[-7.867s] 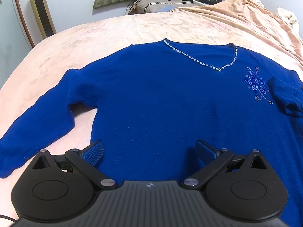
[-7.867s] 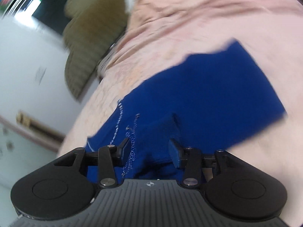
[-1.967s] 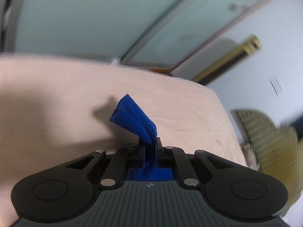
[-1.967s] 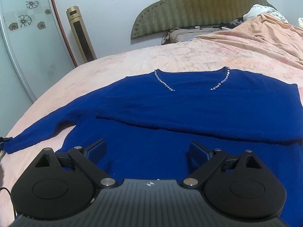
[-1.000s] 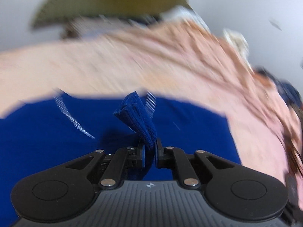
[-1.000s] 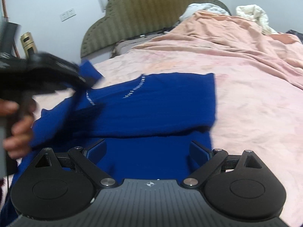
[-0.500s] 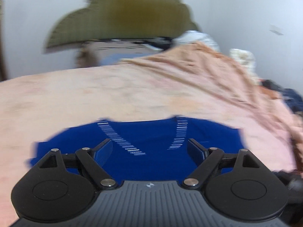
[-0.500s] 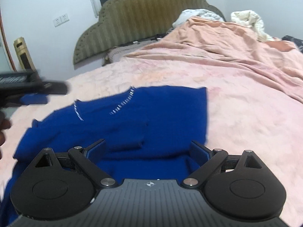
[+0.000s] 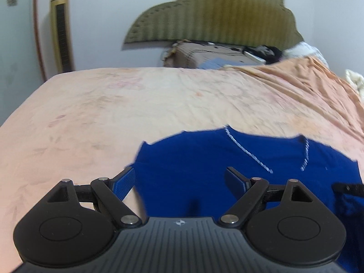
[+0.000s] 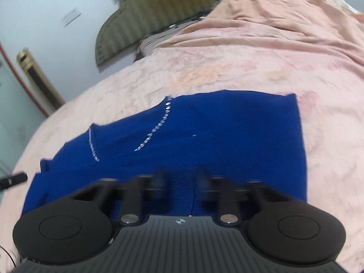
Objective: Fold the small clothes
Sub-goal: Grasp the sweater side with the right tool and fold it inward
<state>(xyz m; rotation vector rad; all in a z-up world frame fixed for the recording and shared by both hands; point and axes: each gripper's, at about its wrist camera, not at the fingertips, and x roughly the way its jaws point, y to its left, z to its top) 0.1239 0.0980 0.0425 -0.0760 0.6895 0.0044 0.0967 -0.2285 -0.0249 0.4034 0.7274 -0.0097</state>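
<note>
Now that the left tool (image 9: 179, 179) has dropped the sleeve and gapes wide, empty, over the blue sweater (image 9: 204, 175), both sleeves lie folded in. The right tool (image 10: 179, 185) is closing on knit at the sweater's near edge, likely starting the lengthwise fold.

No readable text, label, brand name or number is showing in either view. Only a small pale emblem without letters is sitting on the ribbed body of the left gripper (image 9: 179, 177) and the right gripper (image 10: 179, 187).
</note>
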